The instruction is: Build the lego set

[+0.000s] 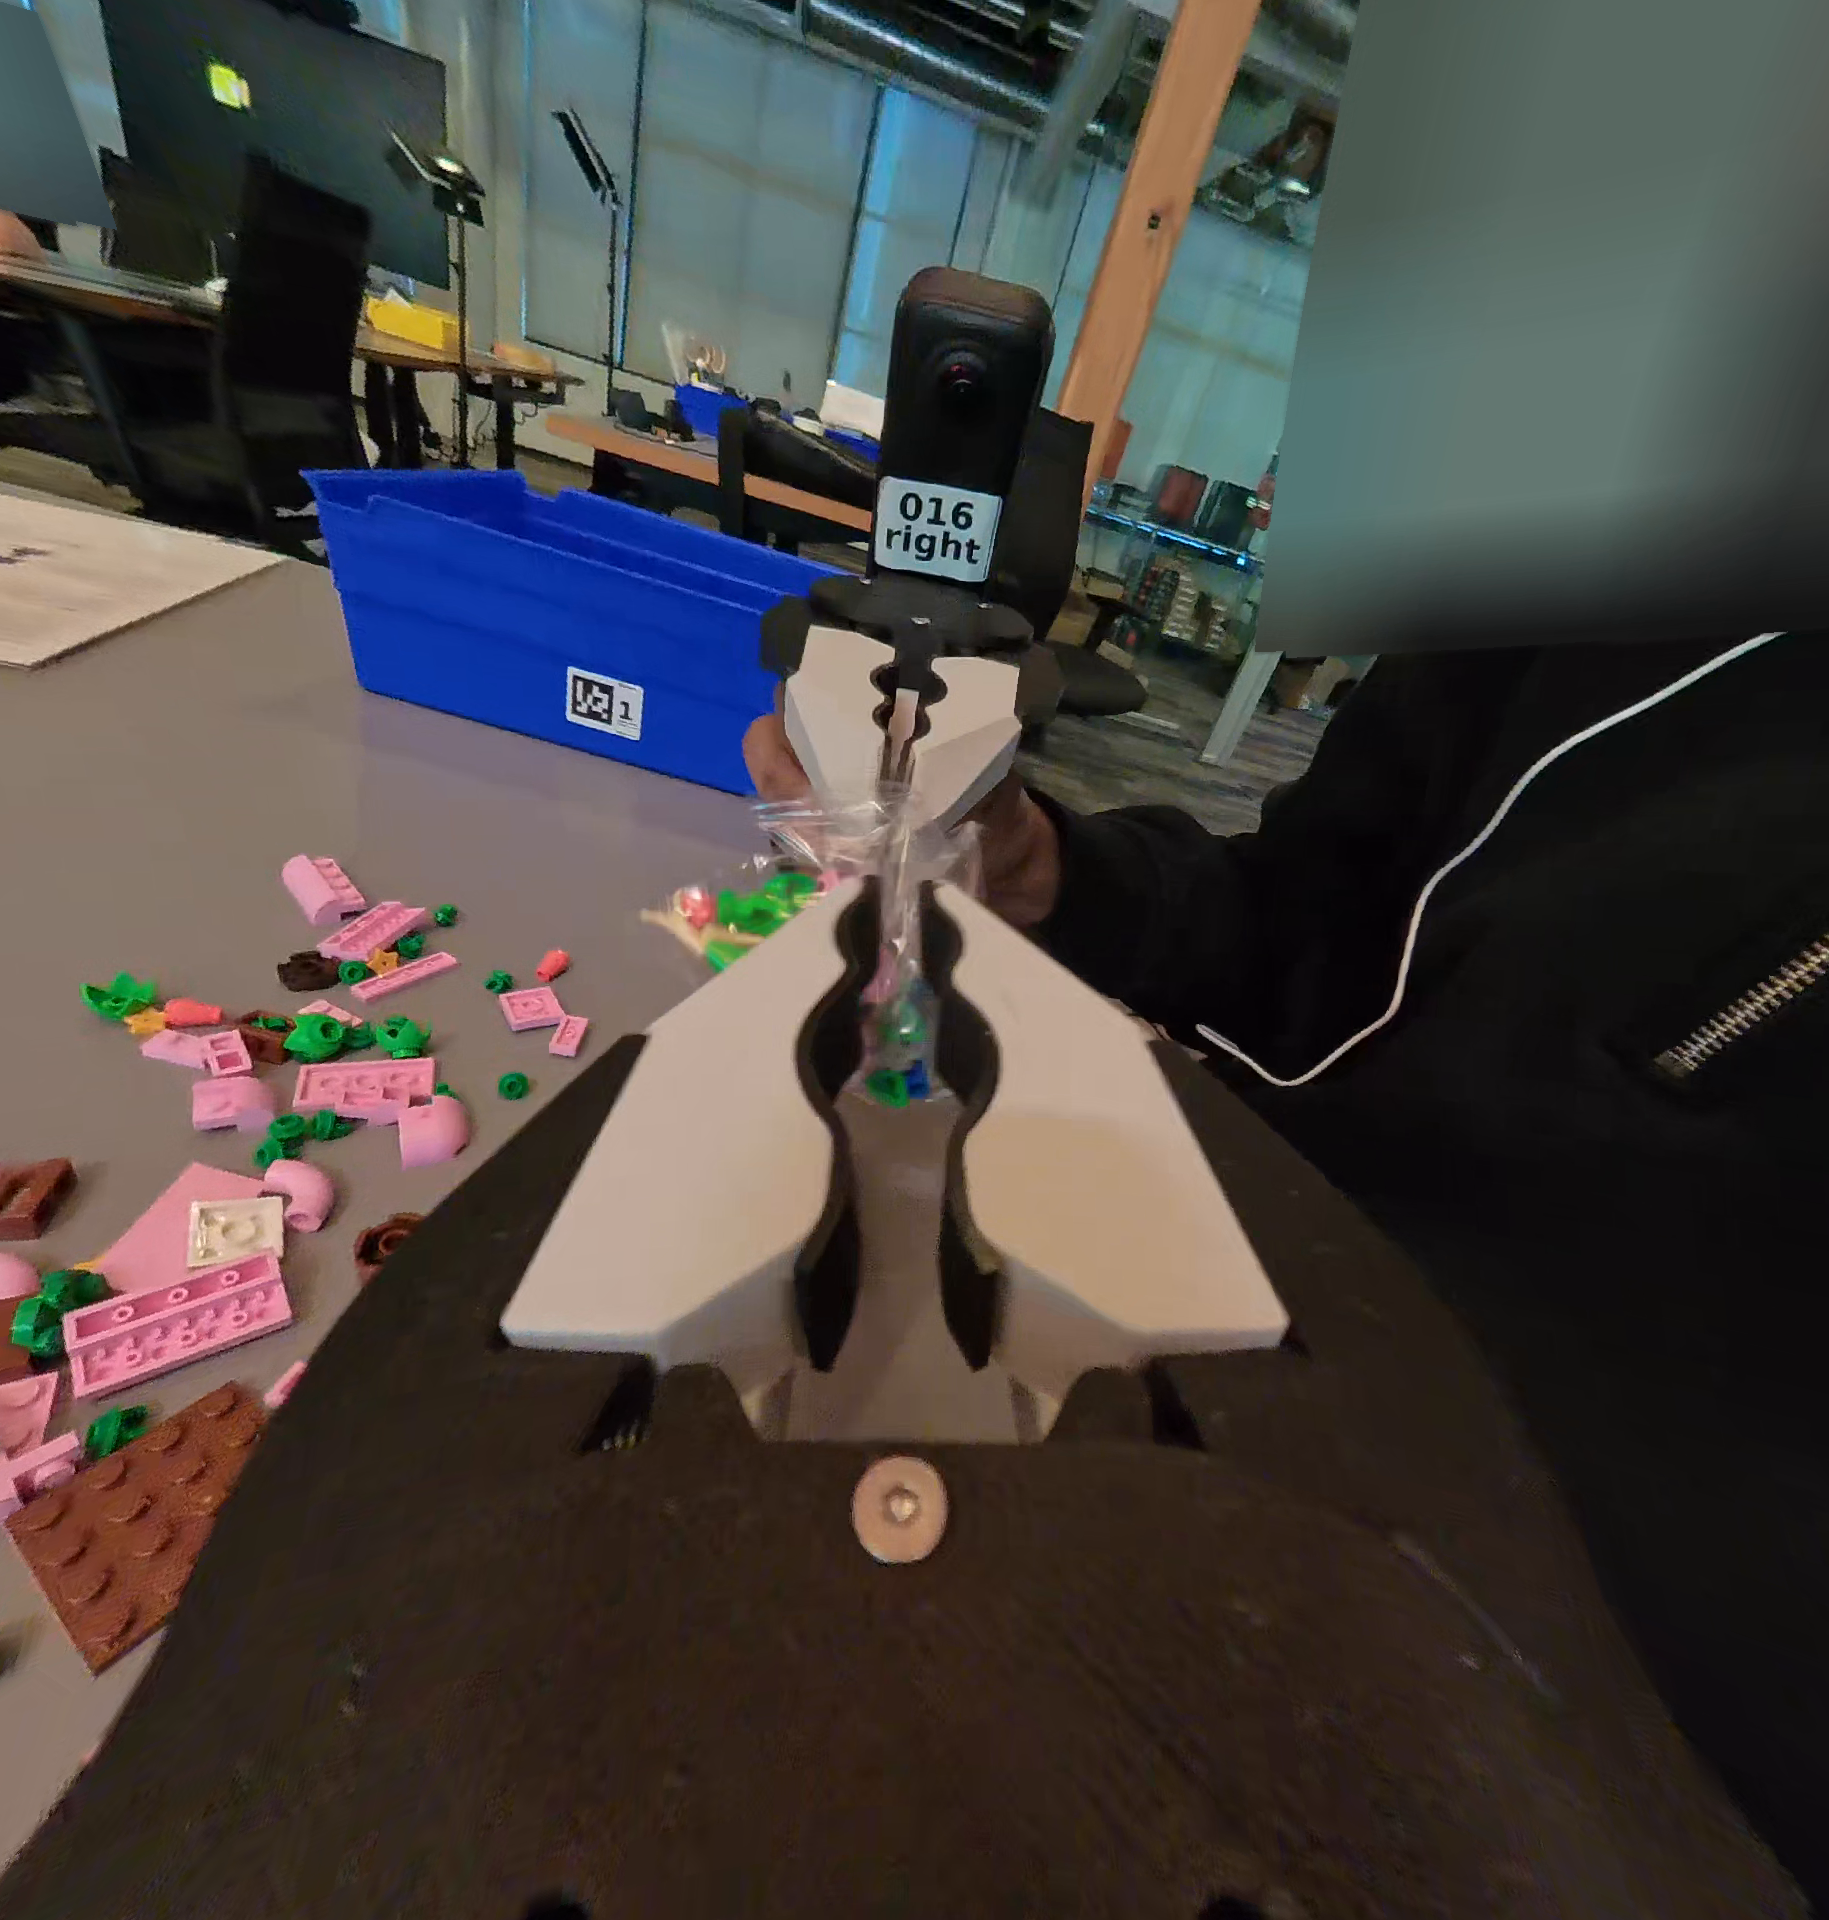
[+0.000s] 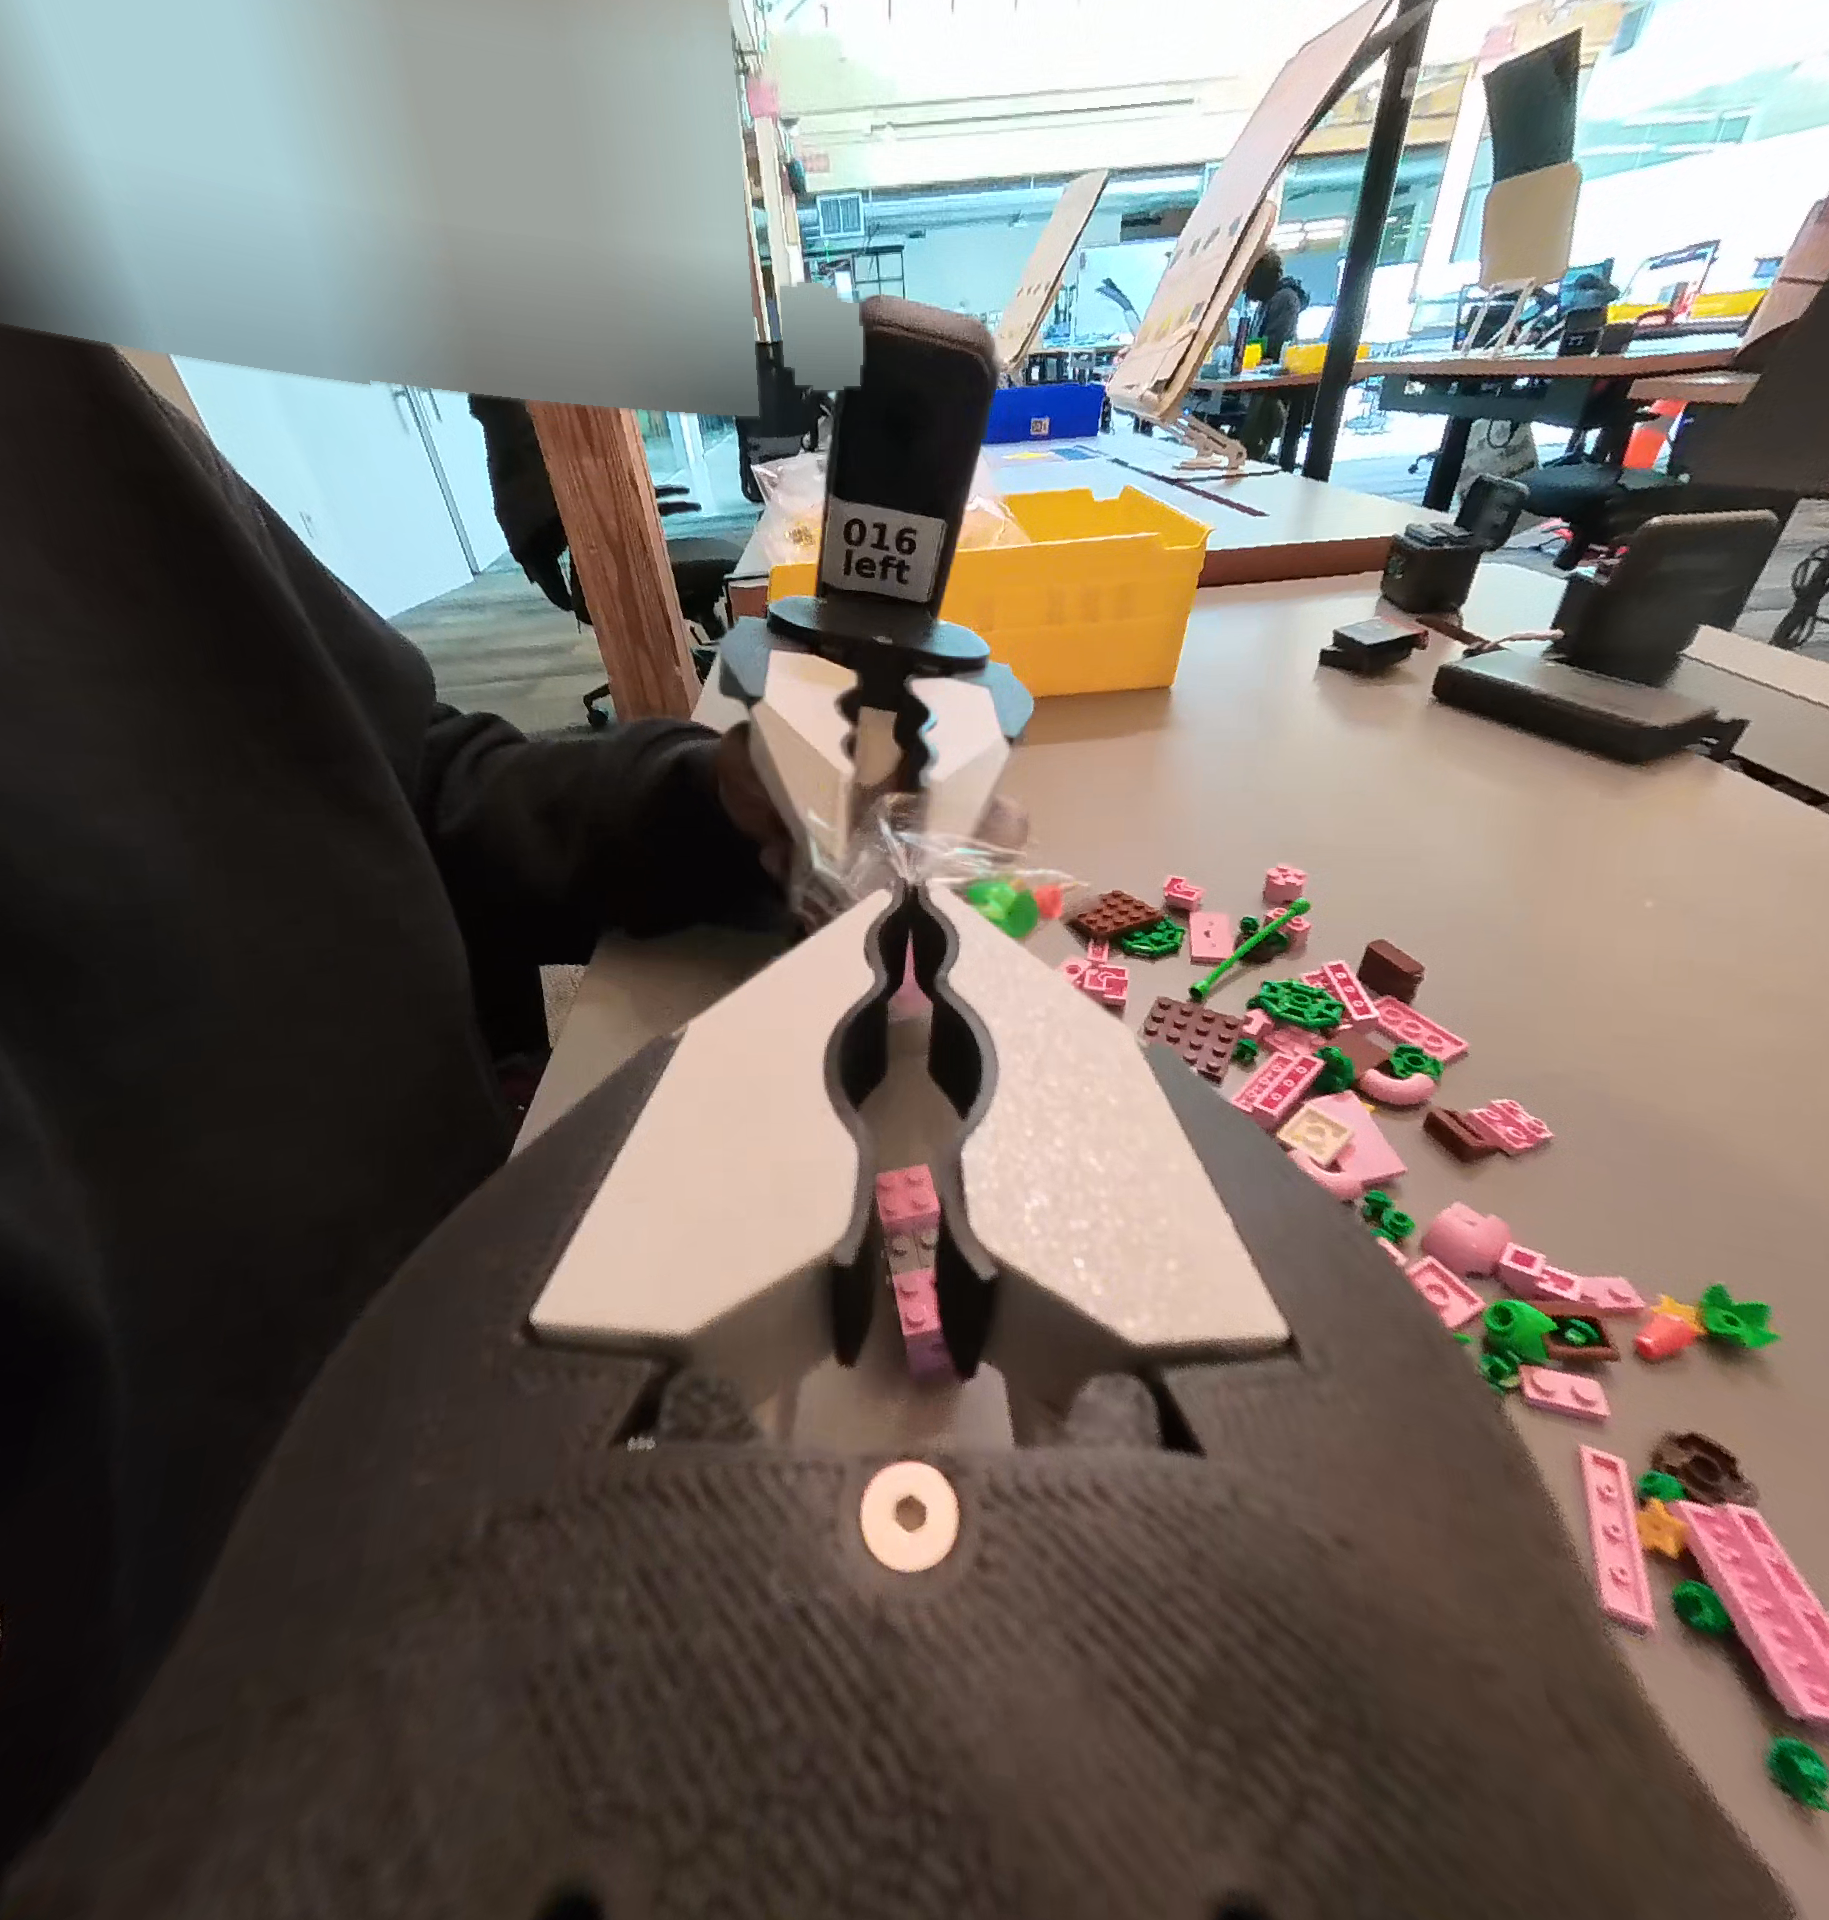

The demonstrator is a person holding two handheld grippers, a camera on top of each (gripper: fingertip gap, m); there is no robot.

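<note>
- Left wrist view: the left gripper (image 1: 894, 894) is reaching forward above the grey table (image 1: 162, 810), its 2 fingers pinching a clear plastic bag (image 1: 894, 1029) of small lego pieces between them.
- The right gripper (image 1: 894, 800) is facing it tip to tip from the far side, clamping the same bag at its crumpled top; a hand (image 1: 1003, 842) in a dark sleeve is wrapping its handle.
- The blue bin (image 1: 536, 613) is standing on the table beyond and left of the bag, with bare table between them.
- Loose pink, green and brown lego pieces (image 1: 266, 1091) are lying scattered left of the bag, down on the table.
- Right wrist view: the right gripper (image 2: 915, 899) is pointing level across the table's near edge (image 2: 567, 1049), fingers closing on the bag's twisted film (image 2: 894, 847).
- A pink brick stack (image 2: 912, 1268) is sitting far back between its fingers; whether they are pressing it I cannot tell.
- The left gripper (image 2: 884, 816) is meeting it head-on.
- A yellow bin (image 2: 1086, 592) is standing behind the bag; the loose pieces (image 2: 1357, 1049) are spreading right of the bag, with open table beyond.
</note>
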